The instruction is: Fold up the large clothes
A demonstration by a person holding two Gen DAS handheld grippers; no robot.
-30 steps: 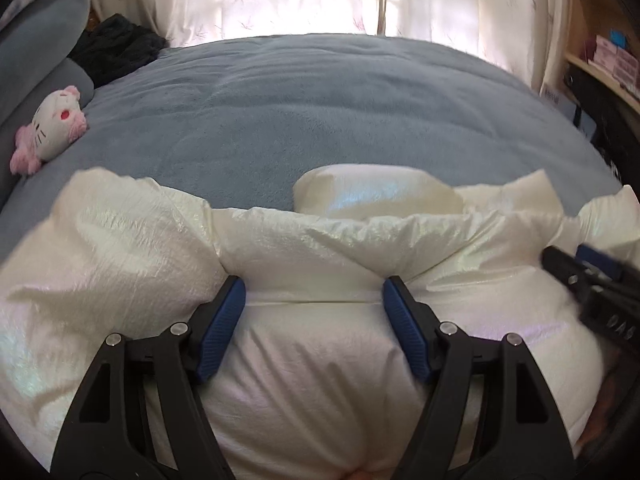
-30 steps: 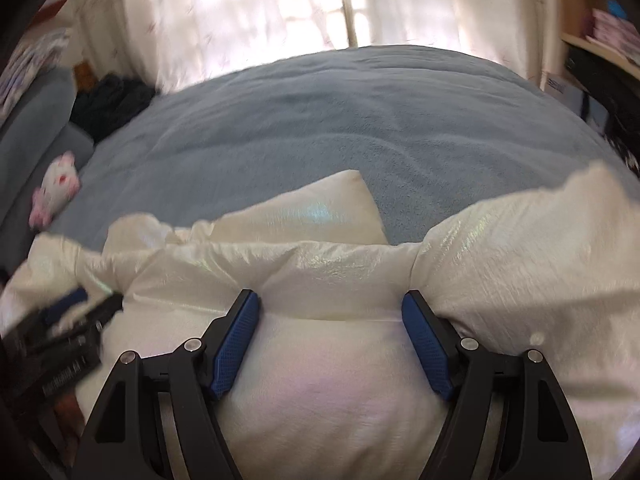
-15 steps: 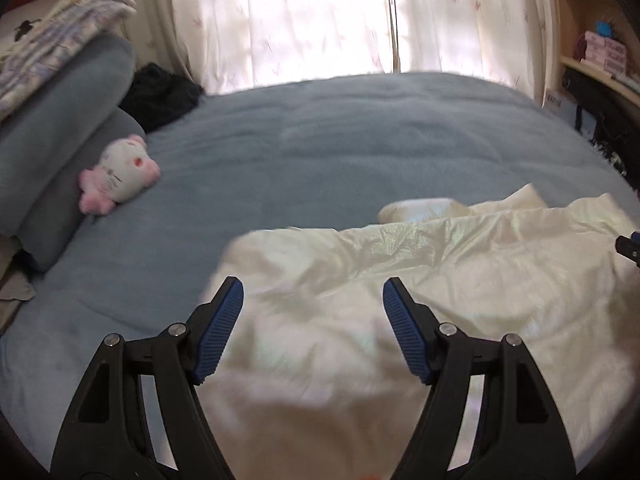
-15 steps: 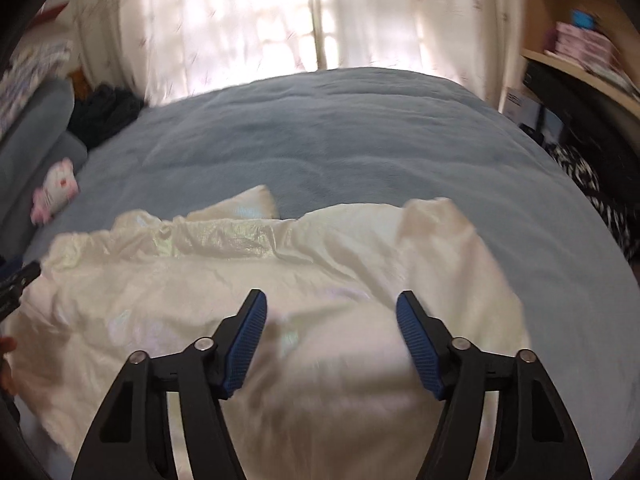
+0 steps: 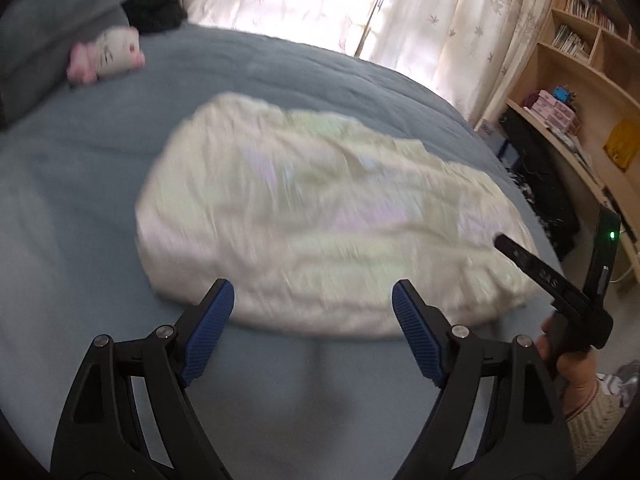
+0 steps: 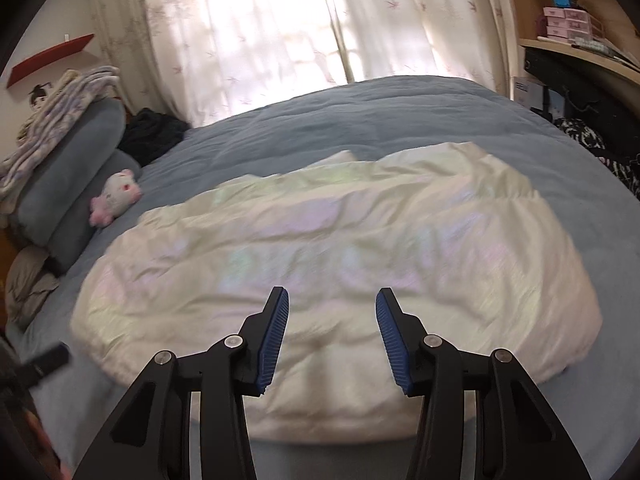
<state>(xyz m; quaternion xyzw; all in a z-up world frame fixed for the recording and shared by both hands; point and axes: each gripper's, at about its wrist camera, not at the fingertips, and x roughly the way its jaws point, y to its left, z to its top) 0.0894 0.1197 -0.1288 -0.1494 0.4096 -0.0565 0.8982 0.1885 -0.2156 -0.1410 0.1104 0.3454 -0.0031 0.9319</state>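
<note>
Both tongs hang clear above the bed with nothing between their blue pads. Left tongs (image 5: 313, 316) stand spread wide, their jaws having just been opening, and bare blue cover shows in the gap between them, with the near edge of the white jacket (image 5: 320, 216) just beyond the tips. Right tongs (image 6: 332, 334) are narrower, their jaws having just been closing, yet a clear gap remains and they pinch nothing; the jacket (image 6: 340, 248) lies below and past them. In the left view the right tongs show at the right edge as a black bar, gripped by a hand (image 5: 574, 364) with a knitted cuff.

That jacket is a puffy, shiny, cream-white bundle lying across the middle of the blue bed cover (image 6: 400, 120), blurred in both views. A pink and white plush toy (image 6: 116, 196) sits near grey pillows (image 6: 64, 184) at the left side of the bed, well apart from the jacket. Light curtains (image 6: 280, 28) hang behind the bed, and wooden shelves (image 5: 576, 64) stand at the right.
</note>
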